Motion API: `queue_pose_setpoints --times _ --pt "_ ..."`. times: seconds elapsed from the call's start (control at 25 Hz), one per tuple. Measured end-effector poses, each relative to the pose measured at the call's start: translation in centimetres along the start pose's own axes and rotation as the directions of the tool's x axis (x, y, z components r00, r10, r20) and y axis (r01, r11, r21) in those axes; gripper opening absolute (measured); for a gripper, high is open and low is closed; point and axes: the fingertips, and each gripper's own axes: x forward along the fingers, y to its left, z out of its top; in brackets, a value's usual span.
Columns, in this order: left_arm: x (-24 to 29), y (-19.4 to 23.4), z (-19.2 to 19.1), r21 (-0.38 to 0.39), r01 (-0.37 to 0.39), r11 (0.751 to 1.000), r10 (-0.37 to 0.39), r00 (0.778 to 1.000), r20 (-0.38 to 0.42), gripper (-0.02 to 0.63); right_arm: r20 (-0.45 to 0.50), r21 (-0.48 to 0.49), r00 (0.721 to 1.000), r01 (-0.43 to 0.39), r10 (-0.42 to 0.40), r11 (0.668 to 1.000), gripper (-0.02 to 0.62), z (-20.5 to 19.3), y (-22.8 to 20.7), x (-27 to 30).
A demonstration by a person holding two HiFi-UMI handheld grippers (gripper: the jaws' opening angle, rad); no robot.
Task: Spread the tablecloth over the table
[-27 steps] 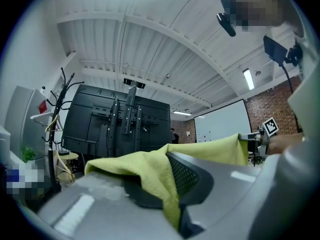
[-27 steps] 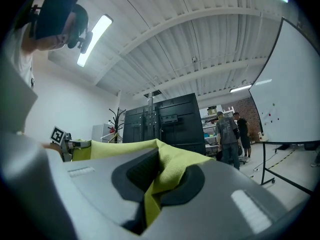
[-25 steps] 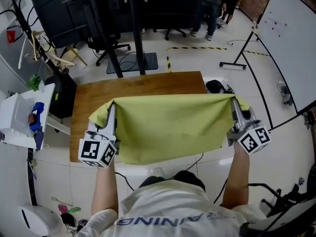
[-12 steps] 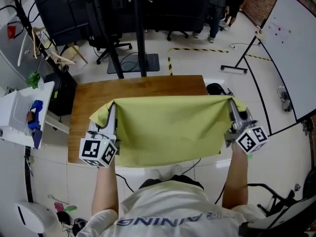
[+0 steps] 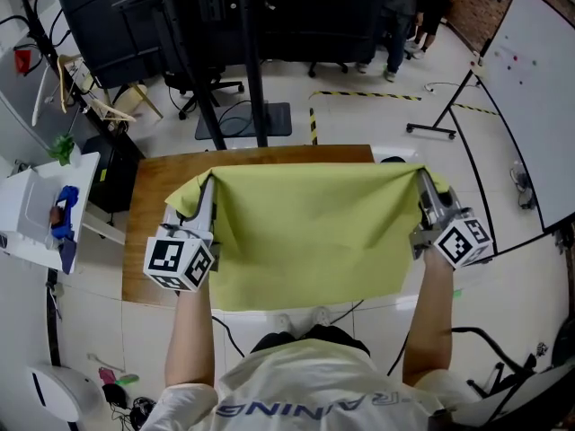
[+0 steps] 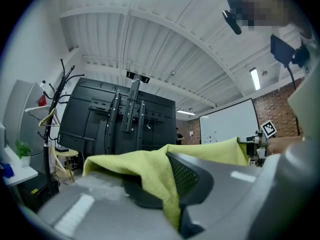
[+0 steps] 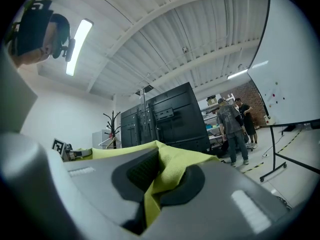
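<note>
A yellow-green tablecloth (image 5: 310, 232) hangs stretched between my two grippers above the brown wooden table (image 5: 157, 200), covering most of it. My left gripper (image 5: 208, 185) is shut on the cloth's far left corner, and the cloth (image 6: 155, 176) is pinched between its jaws in the left gripper view. My right gripper (image 5: 420, 180) is shut on the far right corner, with the cloth (image 7: 167, 176) bunched between its jaws in the right gripper view. The cloth's near edge droops past the table's front edge toward me.
A large black screen stand (image 5: 243, 25) rises just beyond the table. A white side cart (image 5: 40, 214) with small items stands at the left. A whiteboard (image 5: 530, 88) on a wheeled frame is at the right. People (image 5: 409, 7) stand at the back. Cables lie on the floor.
Both grippers have carried the cloth farther over the table, away from me. The far edge now reaches near the table's back edge, and less wood shows.
</note>
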Motion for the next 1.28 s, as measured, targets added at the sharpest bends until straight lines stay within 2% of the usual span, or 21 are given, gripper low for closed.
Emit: queue_pose_setpoints --times 0.24,0.48,0.76,1.0,1.28 --pt "1.7 1.5 -1.5 0.006 -0.006 1.0 0.006 1.0 -0.031 0.012 -0.024 -0.014 1.0 0.012 -0.013 1.0 0.012 -1.3 -0.9 2.2" --pt "4.4 3.5 -3.8 0.003 -0.05 0.999 0.05 0.997 -0.063 0.012 -0.075 0.015 0.997 -0.006 0.007 1.0 0.012 -3.6 -2.8 5.6" --pt "10.4 5.6 -6.6 0.011 -0.111 0.994 0.111 0.989 -0.096 0.012 -0.097 0.125 0.994 -0.038 0.05 0.991 0.012 -6.4 -7.7 11.1" --pt "15.6 7.4 -9.9 0.019 -0.148 0.989 0.149 0.979 -0.136 0.012 -0.116 0.179 0.993 0.0 0.021 0.984 0.012 -9.7 -11.9 15.3" --pt "21.1 8.0 -13.1 0.035 -0.119 0.992 0.123 0.978 -0.169 0.012 -0.139 0.19 0.99 0.042 -0.016 0.981 0.012 -13.2 -17.3 19.0"
